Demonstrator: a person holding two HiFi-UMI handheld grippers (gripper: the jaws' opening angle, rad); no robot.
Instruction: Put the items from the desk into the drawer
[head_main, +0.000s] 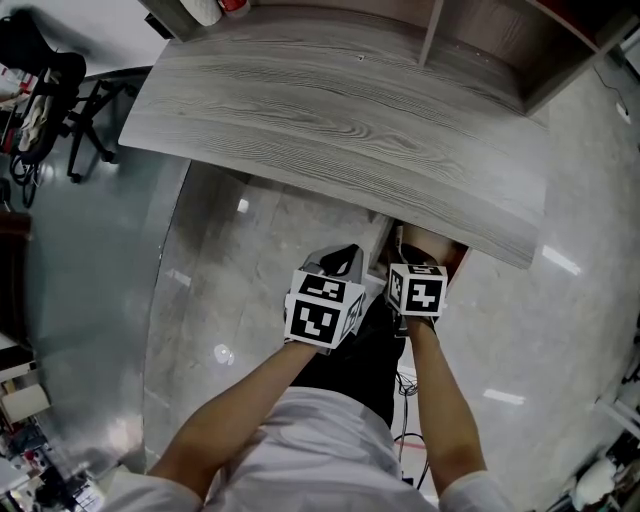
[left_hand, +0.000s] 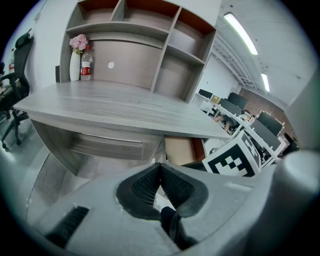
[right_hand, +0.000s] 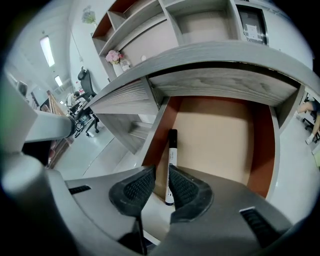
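Your grey wood-grain table (head_main: 330, 130) shows nothing loose up front. The tan-floored, red-walled drawer (right_hand: 220, 135) stands open below it. Left gripper (left_hand: 161, 175): ribbed black fingers pressed together, empty, parked aside. Right gripper (right_hand: 161, 182): fingers slightly parted above the slim white black-capped marker (right_hand: 171, 150), which lies flat along the drawer's side wall, likely so it can't roll.

You stand on glossy grey floor (head_main: 200, 330) before a wood-grain desk (head_main: 330, 130); open shelves (left_hand: 185, 55) rise behind it, strip lights (left_hand: 240, 32) run overhead, an office chair (left_hand: 9, 82) sits left.
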